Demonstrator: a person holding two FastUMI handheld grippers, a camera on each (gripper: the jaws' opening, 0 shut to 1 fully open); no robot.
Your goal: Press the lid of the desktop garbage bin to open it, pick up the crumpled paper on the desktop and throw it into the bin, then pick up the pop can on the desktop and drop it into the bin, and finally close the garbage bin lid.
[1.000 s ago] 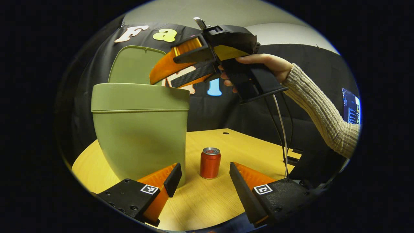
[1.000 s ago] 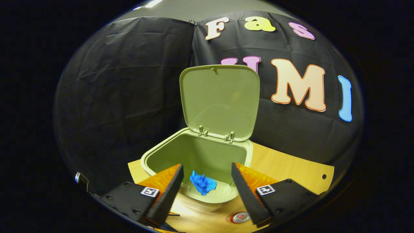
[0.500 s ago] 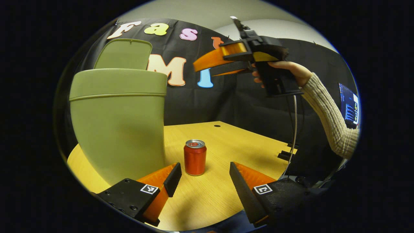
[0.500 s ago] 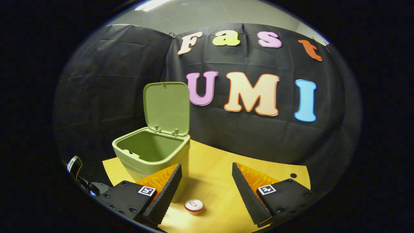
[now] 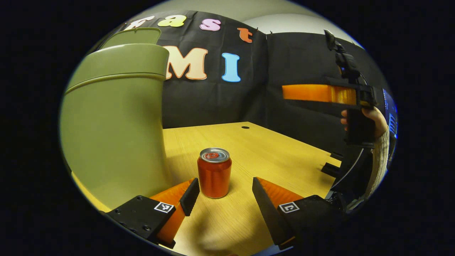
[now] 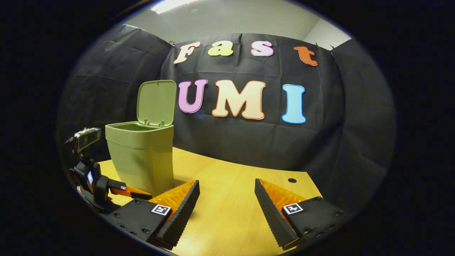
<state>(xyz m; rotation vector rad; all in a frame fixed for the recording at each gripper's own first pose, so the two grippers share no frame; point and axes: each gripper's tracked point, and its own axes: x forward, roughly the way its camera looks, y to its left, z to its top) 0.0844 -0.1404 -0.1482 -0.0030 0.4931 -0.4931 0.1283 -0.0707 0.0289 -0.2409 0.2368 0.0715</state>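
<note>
Your left gripper point(image 5: 222, 193) sits low over the desk point(image 5: 270, 156) with its jaws spread wide, and the pop can point(image 5: 214, 172) stands upright just ahead of them, nearer the left finger, not touched by either one. The garbage bin point(image 5: 113, 121) rises right beside it on the left, close to the can but apart from it, its lid point(image 5: 131, 33) tipped up behind the rim. Off to the right of the left gripper view, your hand point(image 5: 369, 119) holds the right gripper up in the air above the desk's right edge, level and pointing across. In the right gripper view, the right gripper point(image 6: 227, 199) has its jaws wide open with nothing between them, just bare desk point(image 6: 231, 185) below. The garbage bin point(image 6: 142, 153) stands toward the desk's left side there, lid point(image 6: 156, 103) upright against the black cloth wall point(image 6: 320, 142). Your left gripper point(image 6: 117, 190) shows low at the left, near the bin's base. The crumpled paper cannot be made out from these angles.
</note>
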